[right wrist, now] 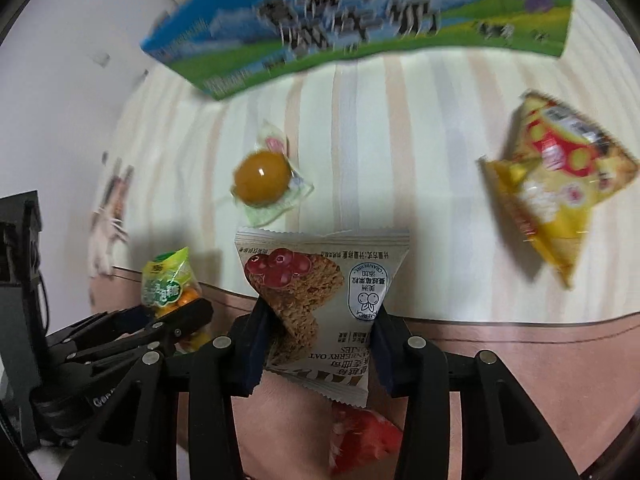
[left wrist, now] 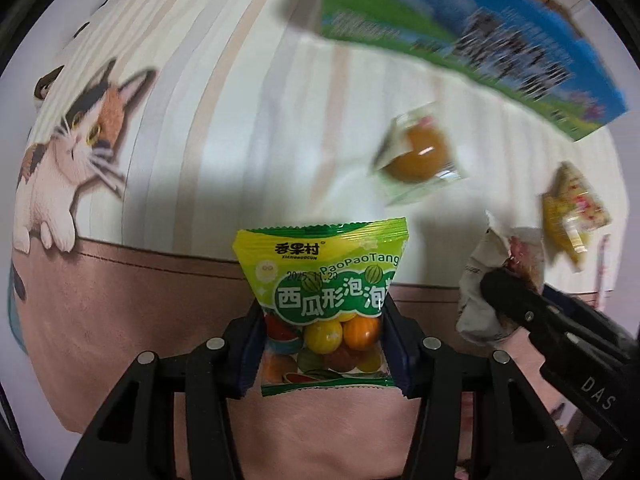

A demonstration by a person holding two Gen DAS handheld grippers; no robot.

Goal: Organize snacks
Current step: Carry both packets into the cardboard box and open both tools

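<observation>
My left gripper [left wrist: 320, 344] is shut on a green bubble gum packet [left wrist: 324, 276] and holds it above the bed. My right gripper [right wrist: 316, 340] is shut on a white cranberry oat cookie packet [right wrist: 332, 300]. Each gripper shows in the other's view: the right one [left wrist: 516, 304] with its white packet [left wrist: 480, 280], the left one [right wrist: 180, 316] with its green packet [right wrist: 168, 280]. On the striped sheet lie an orange jelly cup [right wrist: 262, 178], also in the left wrist view [left wrist: 420, 152], and a yellow snack bag [right wrist: 560, 184], also in the left wrist view [left wrist: 572, 216].
A blue and green milk carton box [right wrist: 360, 20] stands at the far side of the sheet, also in the left wrist view [left wrist: 480, 40]. The sheet has a cat print [left wrist: 72, 152] and a pink border [left wrist: 140, 320]. A red packet [right wrist: 364, 436] lies under my right gripper.
</observation>
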